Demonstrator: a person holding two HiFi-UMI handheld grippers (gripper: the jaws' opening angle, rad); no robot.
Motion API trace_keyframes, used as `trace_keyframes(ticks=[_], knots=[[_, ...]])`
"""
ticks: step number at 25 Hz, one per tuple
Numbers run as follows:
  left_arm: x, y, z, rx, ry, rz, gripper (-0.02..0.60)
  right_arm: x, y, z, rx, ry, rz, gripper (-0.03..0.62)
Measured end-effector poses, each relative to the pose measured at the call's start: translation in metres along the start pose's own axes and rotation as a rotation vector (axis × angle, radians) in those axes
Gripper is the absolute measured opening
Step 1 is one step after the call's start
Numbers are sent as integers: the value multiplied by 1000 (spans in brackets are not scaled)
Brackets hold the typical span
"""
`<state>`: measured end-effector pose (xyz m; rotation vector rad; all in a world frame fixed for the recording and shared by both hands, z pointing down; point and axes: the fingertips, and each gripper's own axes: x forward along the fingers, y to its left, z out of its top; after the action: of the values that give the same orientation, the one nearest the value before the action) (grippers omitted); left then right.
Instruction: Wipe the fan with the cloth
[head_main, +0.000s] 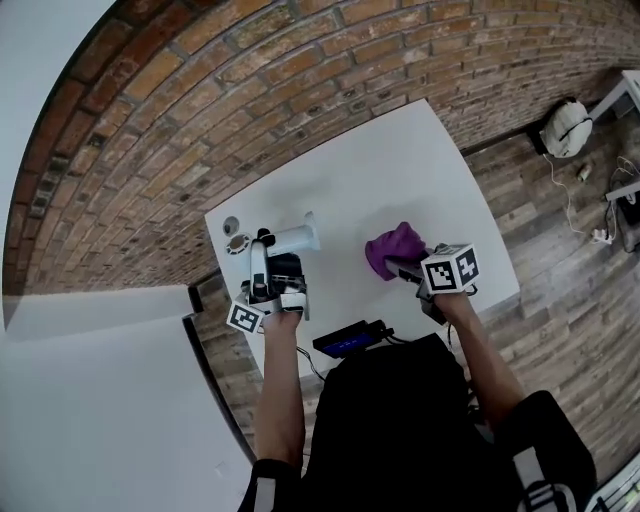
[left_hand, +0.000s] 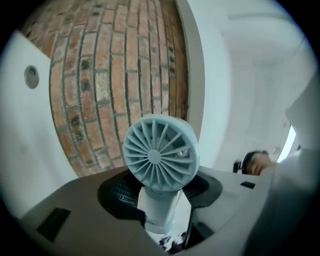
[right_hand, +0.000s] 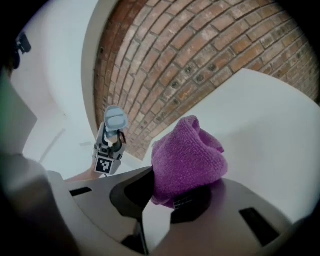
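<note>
Left gripper (left_hand: 160, 222) clamped on the handle of the fan (left_hand: 160, 152), raised above the table (head_main: 400, 180), right gripper (right_hand: 167, 202) pinching the bunched purple cloth (right_hand: 187, 157): I should hold the fan steady and wipe its grille lightly.

No word, brand or number can be read anywhere, not on the fan (left_hand: 160, 155) and not on the cloth (right_hand: 187, 157). The only signs are black-and-white square markers. One marker cube (head_main: 451, 270), over the near right part of the surface (head_main: 400, 170), shows two patterned faces. A second marker cube (head_main: 245, 317), at the near left corner, shows one. The patterns are blocky squares without letters or digits.
</note>
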<state>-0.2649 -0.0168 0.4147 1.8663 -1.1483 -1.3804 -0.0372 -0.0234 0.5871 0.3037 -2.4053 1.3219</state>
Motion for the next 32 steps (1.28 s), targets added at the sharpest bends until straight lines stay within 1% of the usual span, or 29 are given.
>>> trace_keyframes(ticks=[1,2,3,4,7,10,12,14,15,17,20,22,25,26,27,28,30,32], knots=[[2,-16,16,-65,-93,-72,239,-3,14,16,-13,-50,40,69],[3,-31,29,-118,-168,-134,239,-6,30,32,-32,-97,79,69],[4,-44,40,-158,-221,-184,238,-9,47,48,-55,-141,118,69],[5,-55,49,-184,-254,-220,238,-12,64,64,-84,-181,155,69],[8,-83,62,-212,-286,-281,238,-24,121,109,-183,-296,271,68],[10,-103,68,-235,-301,-320,238,-43,192,149,-285,-428,430,69],[13,-112,70,-252,-306,-335,238,-59,243,166,-362,-498,538,67],[16,-121,68,-275,-310,-352,238,-66,285,170,-456,-528,611,68],[18,-125,65,-289,-311,-362,238,-64,300,168,-503,-525,623,69],[19,-131,61,-316,-312,-381,236,-51,312,162,-566,-504,599,69],[17,-134,61,-333,-311,-389,233,-40,302,160,-563,-503,525,69],[16,-136,61,-324,-306,-383,233,-34,285,162,-573,-497,430,69],[16,-137,62,-318,-305,-387,233,-23,248,169,-570,-465,236,69],[15,-136,61,-318,-305,-386,233,-24,239,172,-558,-465,198,68],[14,-136,61,-319,-305,-383,233,-30,236,174,-541,-478,197,69],[14,-135,61,-319,-305,-380,233,-39,239,176,-525,-503,234,69],[14,-135,61,-322,-307,-374,233,-62,264,177,-526,-562,371,69],[16,-135,59,-327,-306,-365,233,-82,298,171,-576,-590,514,69]])
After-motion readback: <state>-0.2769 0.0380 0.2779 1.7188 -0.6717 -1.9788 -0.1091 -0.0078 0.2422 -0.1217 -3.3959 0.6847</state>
